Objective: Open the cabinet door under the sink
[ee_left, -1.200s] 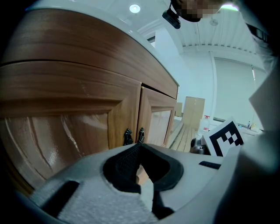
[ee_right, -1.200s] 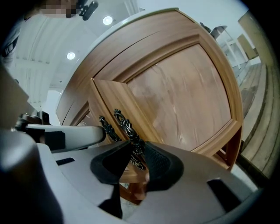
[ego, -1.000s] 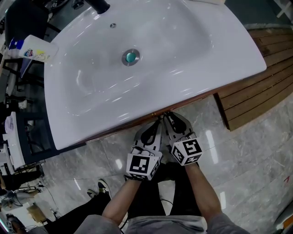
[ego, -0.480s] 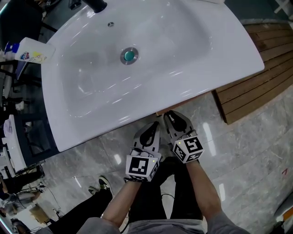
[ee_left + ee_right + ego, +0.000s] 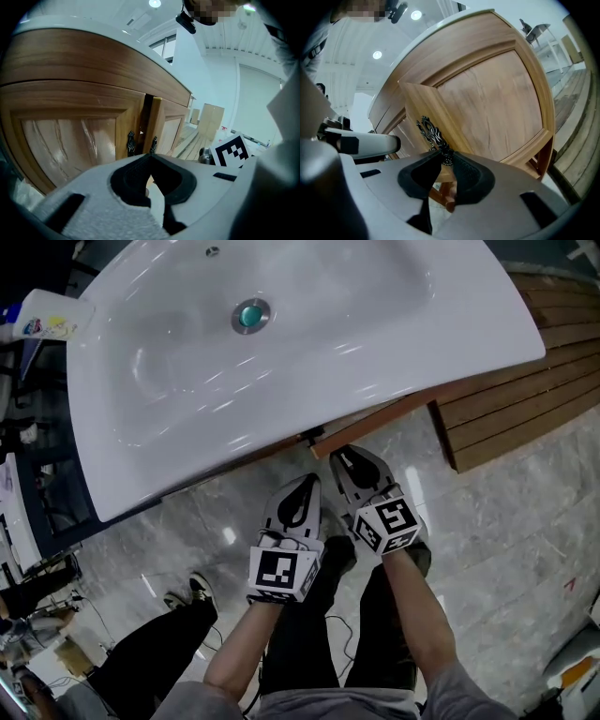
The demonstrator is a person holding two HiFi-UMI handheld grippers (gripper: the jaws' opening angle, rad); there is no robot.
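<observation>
Right gripper [image 5: 444, 158] clamped on the ornate dark handle [image 5: 430, 132] of the right cabinet door [image 5: 497, 103], door ajar beneath the white sink [image 5: 309, 352], left gripper [image 5: 150, 157] closed and empty, facing the left door [image 5: 70, 136].

Under the sink [image 5: 309, 343], the right door [image 5: 487, 108] juts out before the left door [image 5: 70, 136], with the right gripper [image 5: 443, 161] at its handle [image 5: 431, 133]. Wooden decking [image 5: 525, 399] lies to the right.

The glossy grey marble floor [image 5: 506, 549] carries the wooden cabinet [image 5: 487, 103], a slatted wooden platform [image 5: 534, 390] just beside it, and a person's two shoes [image 5: 199, 588].
</observation>
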